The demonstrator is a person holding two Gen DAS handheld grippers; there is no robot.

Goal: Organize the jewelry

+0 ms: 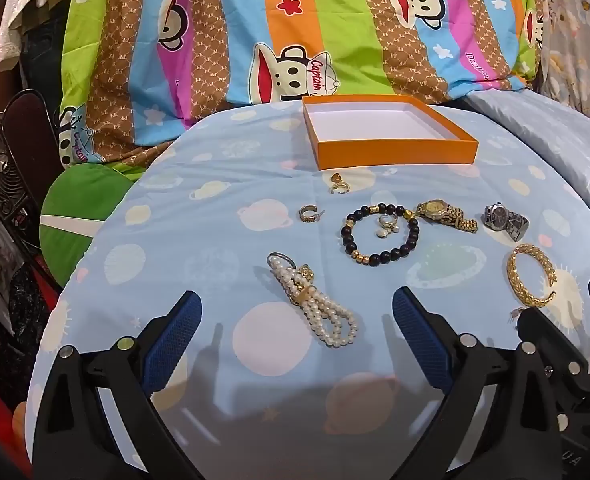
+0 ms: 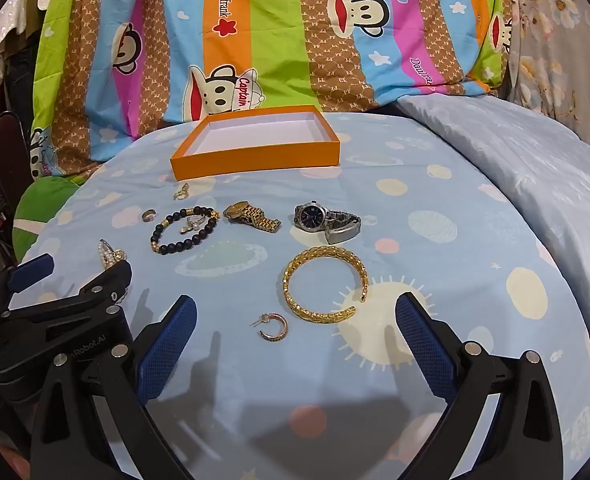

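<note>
— What lies in front of you, from the left?

— My left gripper (image 1: 297,320) hangs over the blue sheet (image 1: 215,184) with its jaws spread wide and nothing between the pads. Just ahead of it lies the pearl keychain (image 1: 315,300), and beyond that a small hoop earring (image 1: 310,213). Further in sits a gold charm (image 1: 339,185), just in front of the orange box (image 1: 391,132).

— And the box?

— It stands at the far edge of the sheet, against the striped monkey blanket (image 1: 335,40), and I see only its white floor inside.

— Keep going right.

— The dark bead bracelet (image 1: 379,234) lies in the middle with a small pearl earring (image 1: 387,226) inside its ring. Next to it is the gold watch (image 2: 251,216), then the silver watch (image 2: 327,220).

— Your other gripper?

— My right gripper (image 2: 295,328) is also released, jaws wide apart and bare. A hoop earring (image 2: 273,327) lies on the sheet between them, touching neither pad, and the gold bangle (image 2: 325,284) rests just beyond it.
</note>
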